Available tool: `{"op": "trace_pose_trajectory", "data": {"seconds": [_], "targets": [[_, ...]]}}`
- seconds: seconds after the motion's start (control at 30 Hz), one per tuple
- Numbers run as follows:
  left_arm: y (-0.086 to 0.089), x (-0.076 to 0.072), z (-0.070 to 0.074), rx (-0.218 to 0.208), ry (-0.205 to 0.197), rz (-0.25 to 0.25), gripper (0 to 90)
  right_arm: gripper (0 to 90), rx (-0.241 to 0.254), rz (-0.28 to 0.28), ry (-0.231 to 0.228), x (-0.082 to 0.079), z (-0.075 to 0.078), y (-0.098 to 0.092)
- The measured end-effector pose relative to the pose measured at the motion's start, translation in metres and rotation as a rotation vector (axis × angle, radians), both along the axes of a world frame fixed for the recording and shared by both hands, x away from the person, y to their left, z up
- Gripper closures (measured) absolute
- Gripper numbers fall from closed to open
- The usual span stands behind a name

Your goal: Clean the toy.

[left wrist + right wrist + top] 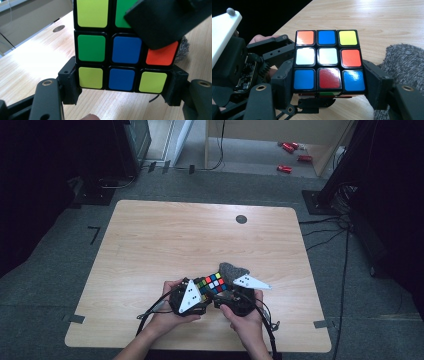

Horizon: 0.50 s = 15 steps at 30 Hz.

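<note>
A Rubik's cube [212,283] is held just above the wooden table [200,235] near its front edge, between both hand-held grippers. My left gripper [203,295] comes at it from the left. In the left gripper view its two jaws press on the sides of the cube's [120,52] nearest row, so the left gripper [123,83] is shut on it. My right gripper [226,294] comes from the right. Its jaws clamp the nearest row of the cube [328,60], making the right gripper [328,85] shut too. One right finger [160,22] covers part of the cube.
A grey fuzzy lump [232,270] lies on the table right behind the cube, beside the right jaw [404,62]. A small dark round hole [241,219] marks the far side of the table. Red items [290,147] lie on the floor beyond.
</note>
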<state>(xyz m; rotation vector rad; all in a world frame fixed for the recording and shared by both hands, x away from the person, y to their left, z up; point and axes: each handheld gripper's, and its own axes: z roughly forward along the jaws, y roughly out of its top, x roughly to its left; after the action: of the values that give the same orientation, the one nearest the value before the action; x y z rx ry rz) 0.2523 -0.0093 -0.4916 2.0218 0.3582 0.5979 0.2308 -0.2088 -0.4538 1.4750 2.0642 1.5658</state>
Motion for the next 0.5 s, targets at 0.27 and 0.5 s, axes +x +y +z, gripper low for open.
{"op": "trace_pose_trajectory", "data": {"seconds": [0.27, 0.5], "targets": [[-0.0008, -0.0003, -0.0007, 0.01, -0.001, 0.0, 32.3, 34.4, 0.027, 0.003, 0.033, 0.0026, -0.0022, -0.0025], [0.0, 0.0008, -0.0009, 0.001, 0.009, -0.012, 33.0, 34.4, 0.029, 0.0, 0.04, 0.0029, -0.0024, -0.003]]}}
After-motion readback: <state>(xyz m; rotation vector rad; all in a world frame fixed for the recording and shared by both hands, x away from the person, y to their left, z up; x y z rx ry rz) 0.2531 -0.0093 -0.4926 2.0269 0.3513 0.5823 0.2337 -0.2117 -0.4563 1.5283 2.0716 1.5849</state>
